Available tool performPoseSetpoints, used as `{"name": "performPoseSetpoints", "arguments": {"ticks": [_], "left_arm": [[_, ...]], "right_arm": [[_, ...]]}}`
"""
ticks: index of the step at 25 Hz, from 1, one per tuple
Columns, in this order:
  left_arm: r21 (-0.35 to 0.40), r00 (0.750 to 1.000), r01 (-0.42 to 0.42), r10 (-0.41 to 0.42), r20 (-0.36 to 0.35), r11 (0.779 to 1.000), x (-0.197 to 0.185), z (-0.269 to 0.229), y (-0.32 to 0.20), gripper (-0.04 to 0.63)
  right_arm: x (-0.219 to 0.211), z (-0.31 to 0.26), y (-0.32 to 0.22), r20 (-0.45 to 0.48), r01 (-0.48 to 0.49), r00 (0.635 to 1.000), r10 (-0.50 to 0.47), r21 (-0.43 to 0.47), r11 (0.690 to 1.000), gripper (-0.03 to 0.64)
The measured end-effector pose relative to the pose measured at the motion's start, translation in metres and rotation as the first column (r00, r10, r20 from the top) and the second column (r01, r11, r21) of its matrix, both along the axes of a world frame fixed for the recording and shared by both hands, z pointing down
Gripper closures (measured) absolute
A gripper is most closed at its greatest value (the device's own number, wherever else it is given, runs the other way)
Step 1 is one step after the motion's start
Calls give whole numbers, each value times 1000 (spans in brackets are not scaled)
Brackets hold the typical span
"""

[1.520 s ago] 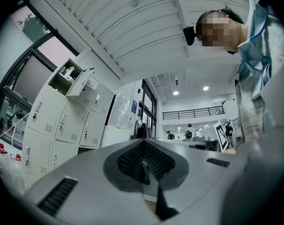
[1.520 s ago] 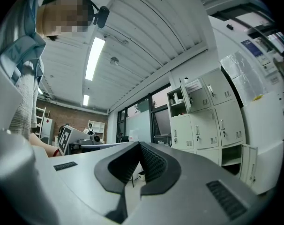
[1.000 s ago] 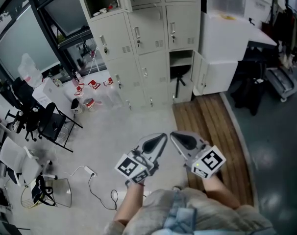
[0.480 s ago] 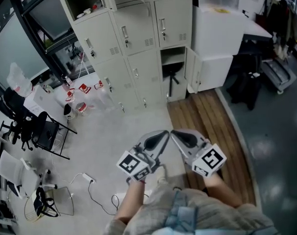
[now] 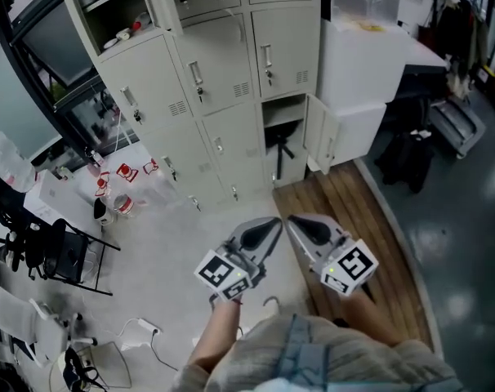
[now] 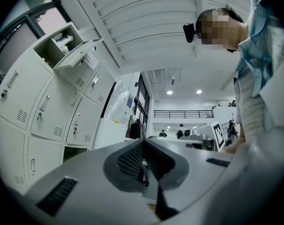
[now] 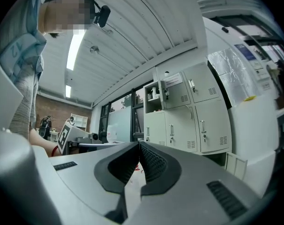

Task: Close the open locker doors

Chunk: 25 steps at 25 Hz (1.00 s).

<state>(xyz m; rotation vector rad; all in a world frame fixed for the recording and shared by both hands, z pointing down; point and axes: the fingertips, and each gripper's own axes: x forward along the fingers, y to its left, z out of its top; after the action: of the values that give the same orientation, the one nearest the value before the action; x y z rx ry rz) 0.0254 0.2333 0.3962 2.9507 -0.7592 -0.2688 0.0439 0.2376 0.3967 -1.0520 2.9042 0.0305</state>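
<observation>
The top open locker (image 5: 109, 11) was cut off by the frame edge. Left gripper (image 5: 271, 222) and right gripper (image 5: 293, 220) were pressed together, empty, nearer the lower open door (image 5: 317, 142) than before.

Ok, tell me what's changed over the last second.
The person has walked closer to the lockers, which now look larger; the chair at left has slid toward the picture's edge. Nothing was gripped or let go. The left tool and right tool stay shut and empty, and the lower door and upper door stay open.
</observation>
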Motion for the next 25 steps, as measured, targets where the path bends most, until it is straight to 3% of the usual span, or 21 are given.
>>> {"name": "performPoseSetpoints", "arguments": {"ticks": [13,25], "left_arm": [[17,998,-63,63,6,998,-35,-3,-94,592],[2,988,-151,150,28,989,12,12,-170,592]], "right_arm": [[-42,5,-87,-41,-37,998,37,8,999,614],[-1,9,-164,-52,-124,991,123,-4,992,614]]}}
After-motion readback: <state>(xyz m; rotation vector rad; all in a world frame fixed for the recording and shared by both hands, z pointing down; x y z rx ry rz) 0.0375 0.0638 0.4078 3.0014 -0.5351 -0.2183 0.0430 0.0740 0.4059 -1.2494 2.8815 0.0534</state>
